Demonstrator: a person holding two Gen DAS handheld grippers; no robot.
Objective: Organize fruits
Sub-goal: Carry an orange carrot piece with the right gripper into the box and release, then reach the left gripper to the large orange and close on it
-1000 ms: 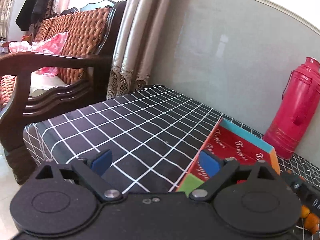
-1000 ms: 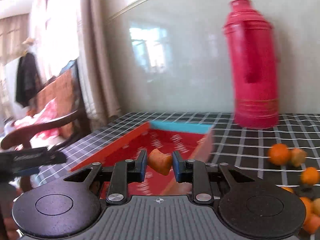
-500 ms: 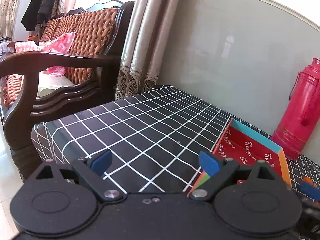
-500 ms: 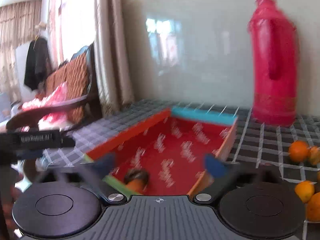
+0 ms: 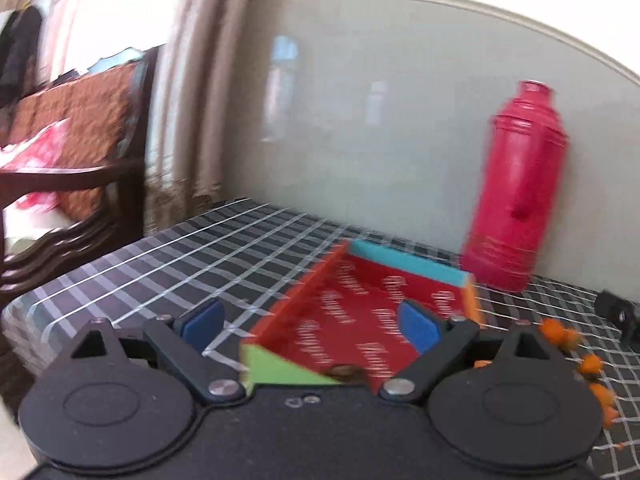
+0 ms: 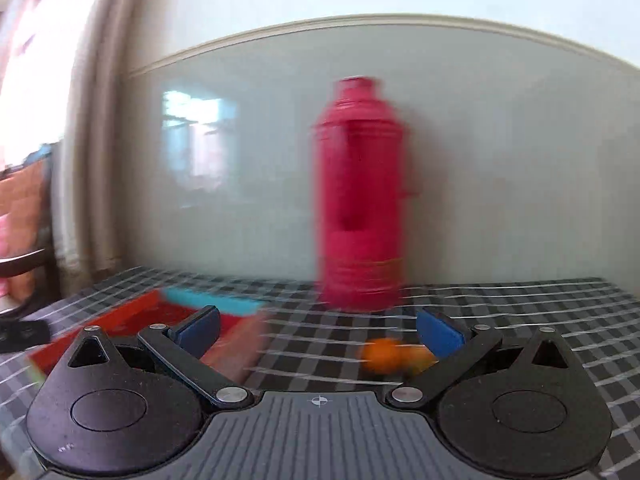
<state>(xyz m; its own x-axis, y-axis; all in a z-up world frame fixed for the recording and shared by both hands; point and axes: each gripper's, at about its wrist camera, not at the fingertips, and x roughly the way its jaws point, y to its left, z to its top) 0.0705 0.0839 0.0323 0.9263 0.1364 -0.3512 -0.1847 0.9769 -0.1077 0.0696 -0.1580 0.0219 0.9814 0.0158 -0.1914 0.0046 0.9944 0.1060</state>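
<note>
A red tray (image 5: 404, 262) with teal, orange and green walls lies on the checked tablecloth. One small orange fruit (image 5: 346, 372) rests in its near corner. My left gripper (image 5: 310, 322) hovers open before the tray, nothing between its blue pads. Several loose small oranges (image 5: 556, 330) lie on the cloth right of the tray. In the right wrist view, my right gripper (image 6: 318, 330) is wide open and empty. It faces two blurred oranges (image 6: 380, 354) just ahead, near its right finger. The tray (image 6: 212, 300) is off to its left.
A tall red thermos (image 6: 360, 200) stands against the grey wall behind the tray and also shows in the left view (image 5: 516, 200). A wooden sofa (image 5: 68, 184) and curtains stand beyond the table's left edge. Both views are motion-blurred.
My right gripper opened and dropped its small orange into the tray, then swung right toward the loose oranges. My left gripper swung right, so the tray now sits ahead of it.
</note>
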